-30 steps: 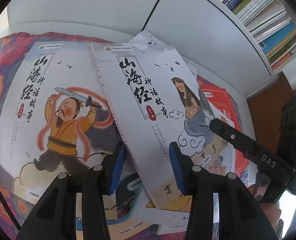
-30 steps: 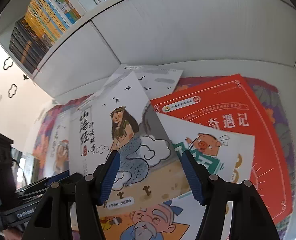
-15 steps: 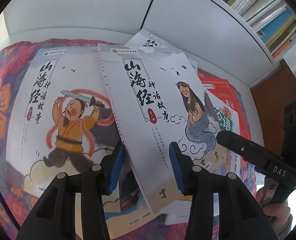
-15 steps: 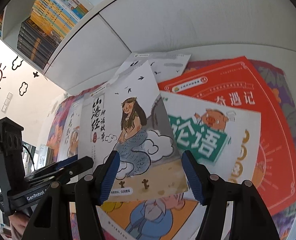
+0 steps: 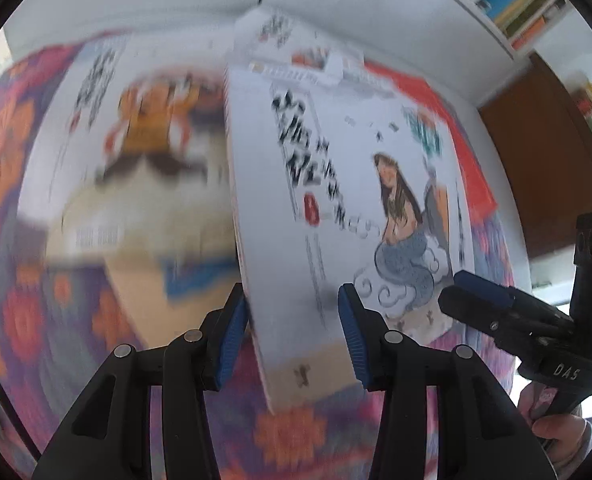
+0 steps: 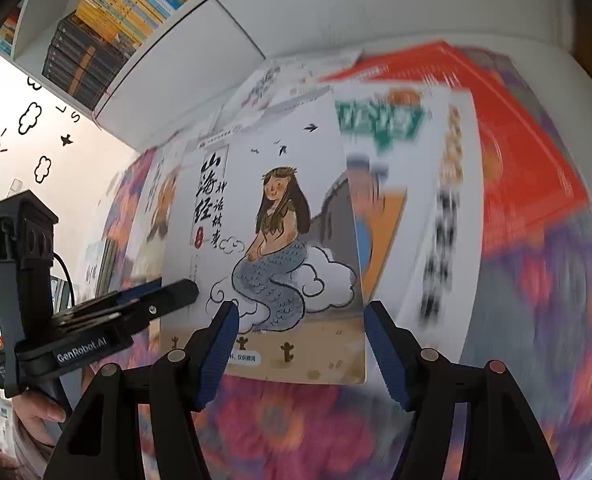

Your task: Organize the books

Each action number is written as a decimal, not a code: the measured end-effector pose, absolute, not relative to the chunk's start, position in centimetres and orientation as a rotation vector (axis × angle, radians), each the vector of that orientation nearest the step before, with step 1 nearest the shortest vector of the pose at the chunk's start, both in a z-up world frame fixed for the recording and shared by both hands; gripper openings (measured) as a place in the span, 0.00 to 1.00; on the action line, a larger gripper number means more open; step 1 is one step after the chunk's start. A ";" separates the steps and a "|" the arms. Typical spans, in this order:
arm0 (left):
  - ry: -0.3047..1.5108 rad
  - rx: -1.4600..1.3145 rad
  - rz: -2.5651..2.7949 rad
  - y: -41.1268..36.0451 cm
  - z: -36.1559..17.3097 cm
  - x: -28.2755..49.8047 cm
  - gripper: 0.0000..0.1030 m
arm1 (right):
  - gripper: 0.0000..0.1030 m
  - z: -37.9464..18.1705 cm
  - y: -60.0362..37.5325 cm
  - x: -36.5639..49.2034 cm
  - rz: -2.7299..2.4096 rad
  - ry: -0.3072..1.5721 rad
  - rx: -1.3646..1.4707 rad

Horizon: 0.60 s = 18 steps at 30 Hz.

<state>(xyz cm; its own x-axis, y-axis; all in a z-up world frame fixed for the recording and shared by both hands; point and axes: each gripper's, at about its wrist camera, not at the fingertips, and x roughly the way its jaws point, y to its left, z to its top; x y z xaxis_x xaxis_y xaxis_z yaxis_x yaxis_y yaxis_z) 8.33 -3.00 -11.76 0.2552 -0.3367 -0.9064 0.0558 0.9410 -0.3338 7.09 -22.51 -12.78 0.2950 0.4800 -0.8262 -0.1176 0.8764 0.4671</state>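
Observation:
The white book with a mermaid on its cover (image 5: pixel 355 200) (image 6: pixel 272 240) looks sharp while everything around it is smeared. My left gripper (image 5: pixel 292 340) is open; the book's left edge runs between its pads and touches the left one. From the right wrist, its fingertips (image 6: pixel 176 296) meet that same edge. My right gripper (image 6: pixel 299 344) is open wide over the book's near edge, its right pad at the book's right corner. In the left wrist view the right gripper's fingertips (image 5: pixel 467 292) touch the lower right of the cover. I cannot tell whether the book is lifted or sliding.
More books lie fanned on a floral cloth (image 6: pixel 288 428): a warrior cover (image 5: pixel 144 132) to the left, a green-titled one (image 6: pixel 395 128) and a red one (image 6: pixel 515 140) to the right. Behind stand a white cabinet front (image 5: pixel 136 0) and filled bookshelves (image 6: pixel 108 28).
The mermaid book has come off the pile toward me along with both grippers. Floral cloth now shows under its near edge, where another book lay. Both jaws stand as wide as before.

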 end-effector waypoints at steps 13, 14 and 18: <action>1.318 -0.234 -0.304 -2.8 -12.0 7.0 0.40 | 0.68 -12.4 -19.9 7.6 0.331 1.240 0.226; 1.313 -0.216 -0.304 -3.0 -11.9 6.7 0.40 | 0.70 -12.4 -19.4 7.3 0.324 1.242 0.191; 1.327 -0.234 -0.318 -2.6 -11.8 5.6 0.40 | 0.72 -12.8 -18.7 5.9 0.317 1.263 0.154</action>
<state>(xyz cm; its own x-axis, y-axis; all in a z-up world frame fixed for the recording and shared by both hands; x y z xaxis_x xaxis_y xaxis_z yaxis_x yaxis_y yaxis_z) 5.63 -2.59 -11.82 0.2088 -0.3573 -0.9103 0.0937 0.9339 -0.3451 5.92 -18.70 -12.84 0.2667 0.3177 -0.9099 -0.1496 0.9463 0.2865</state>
